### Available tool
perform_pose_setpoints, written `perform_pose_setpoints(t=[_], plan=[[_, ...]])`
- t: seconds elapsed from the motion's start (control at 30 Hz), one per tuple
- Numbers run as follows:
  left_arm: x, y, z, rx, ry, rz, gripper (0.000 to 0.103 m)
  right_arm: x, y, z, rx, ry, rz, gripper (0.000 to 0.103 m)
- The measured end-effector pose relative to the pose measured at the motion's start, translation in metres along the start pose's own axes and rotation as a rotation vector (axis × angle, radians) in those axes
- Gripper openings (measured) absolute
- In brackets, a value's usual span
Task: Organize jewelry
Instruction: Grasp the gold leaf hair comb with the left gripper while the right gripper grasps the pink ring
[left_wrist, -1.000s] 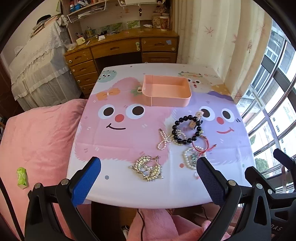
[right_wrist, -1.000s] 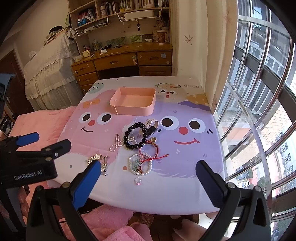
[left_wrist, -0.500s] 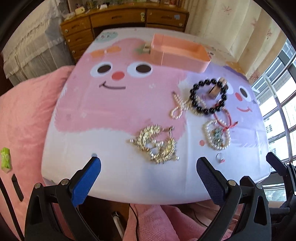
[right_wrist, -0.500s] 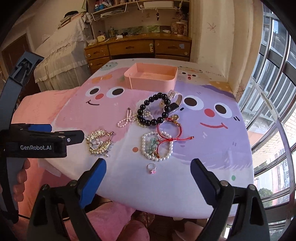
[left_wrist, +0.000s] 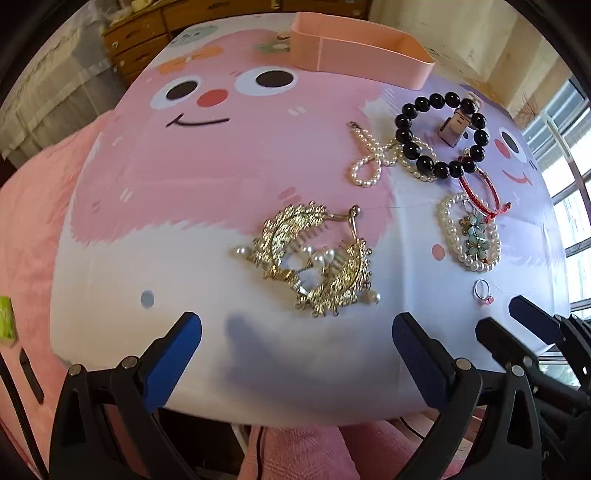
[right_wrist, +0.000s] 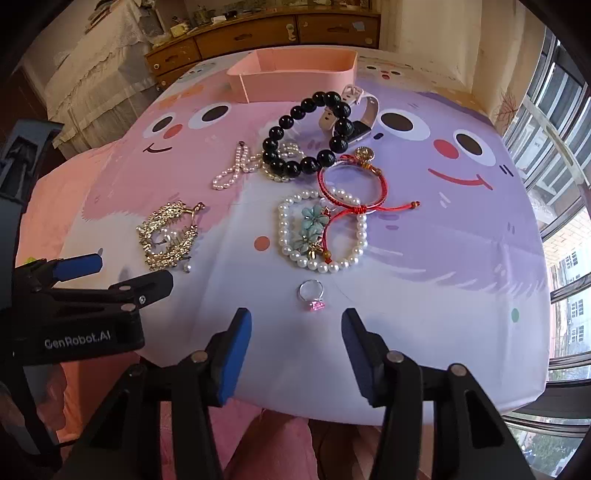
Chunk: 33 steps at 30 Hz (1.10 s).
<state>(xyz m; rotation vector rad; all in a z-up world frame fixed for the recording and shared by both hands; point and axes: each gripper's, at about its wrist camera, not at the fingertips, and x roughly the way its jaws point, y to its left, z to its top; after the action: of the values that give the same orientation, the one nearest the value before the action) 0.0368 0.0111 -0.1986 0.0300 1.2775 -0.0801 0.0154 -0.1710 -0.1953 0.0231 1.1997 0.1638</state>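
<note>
1. Pink plastic forms the open tray (right_wrist: 295, 79), which sits at the far side of the table (right_wrist: 461, 280). It looks empty from here, so it is probably where the jewelry is meant to go.
2. None of the jewelry is in the tray yet; all of it lies loose on the cartoon-print tablecloth, between the tray and the near edge.
3. Nearest the right gripper (right_wrist: 295, 347) is a small ring with a pink stone (right_wrist: 312, 293), lying alone just ahead of the blue pads. The jaws are closing with nothing between them yet, which suggests they are narrowing to fit such a small piece.
4. The left gripper (left_wrist: 295, 354) hangs wide open and empty over the near edge, just short of the gold hair comb with pearls (left_wrist: 314, 254). That spread suits a broad, spiky ornament.
5. Farther back, a pearl bracelet with blue flowers (right_wrist: 321, 232) lies under a red cord bracelet (right_wrist: 354, 188). Lifting one would likely drag the other.
6. The black bead bracelet (right_wrist: 310, 134) overlaps a small pearl strand (right_wrist: 236, 166) and touches a white watch (right_wrist: 354, 110), so these tangled pieces are better left until the loose ones are cleared.
</note>
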Motion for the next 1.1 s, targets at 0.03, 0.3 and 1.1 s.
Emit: perform_pose_setpoints(t=[0.03,0.3,1.1], plan=[[0.001,-0.002,0.0,0.01,-0.015,0.003,0.102,0.003,-0.001,0.002,0.008,0.004,-0.007,0.042],[0.009,-0.003,0.018,-0.001,-0.031,-0.039,0.102,0.018,-0.005,0.009,0.03,0.038,-0.013,0.03],[0.028,0.01,0.05,-0.021,-0.042,-0.003,0.073,0.021,-0.012,0.015,0.017,0.059,-0.01,0.008]])
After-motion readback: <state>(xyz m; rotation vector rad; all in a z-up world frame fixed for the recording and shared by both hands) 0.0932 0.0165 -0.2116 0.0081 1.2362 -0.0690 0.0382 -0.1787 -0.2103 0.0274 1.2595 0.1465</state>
